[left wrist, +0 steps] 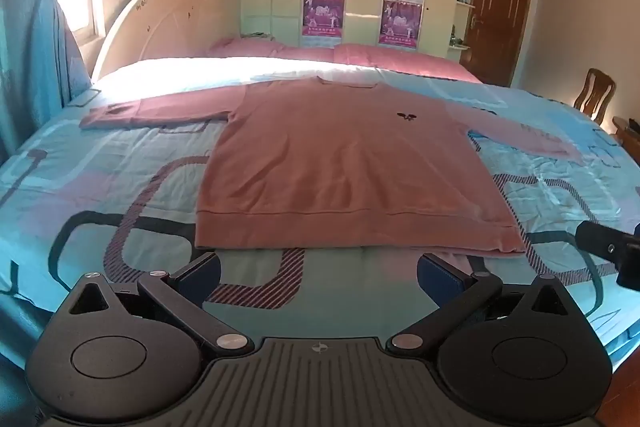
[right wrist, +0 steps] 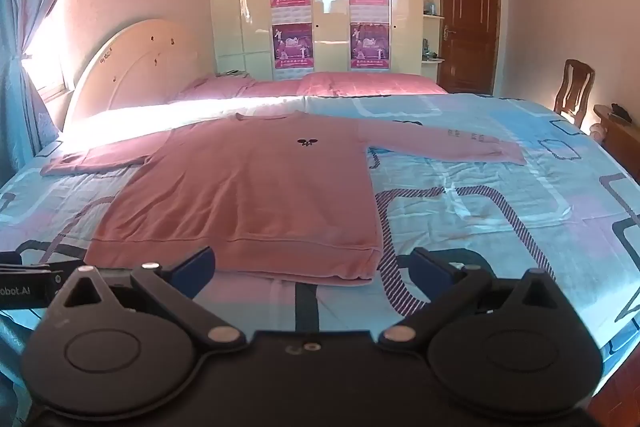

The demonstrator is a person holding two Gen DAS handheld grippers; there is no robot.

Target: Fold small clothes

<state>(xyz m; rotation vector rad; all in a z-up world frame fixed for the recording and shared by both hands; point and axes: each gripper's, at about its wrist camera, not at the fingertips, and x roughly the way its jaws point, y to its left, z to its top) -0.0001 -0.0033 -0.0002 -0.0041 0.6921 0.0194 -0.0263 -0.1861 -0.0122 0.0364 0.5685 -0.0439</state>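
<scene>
A pink long-sleeved sweatshirt [left wrist: 344, 163] lies flat, front up, on the bed, sleeves spread to both sides, hem toward me. It also shows in the right wrist view [right wrist: 248, 195]. My left gripper [left wrist: 318, 273] is open and empty, just in front of the hem. My right gripper [right wrist: 314, 269] is open and empty, its fingers near the hem's right part. The right gripper's body shows at the right edge of the left wrist view [left wrist: 612, 251].
The bed has a blue patterned sheet [left wrist: 100, 187] and pink pillows [left wrist: 360, 53] at the far side. A headboard [right wrist: 132, 67] stands at the left, a wardrobe [right wrist: 312, 7] and a door [right wrist: 468, 19] behind. A wooden chair [right wrist: 574, 91] stands at the right.
</scene>
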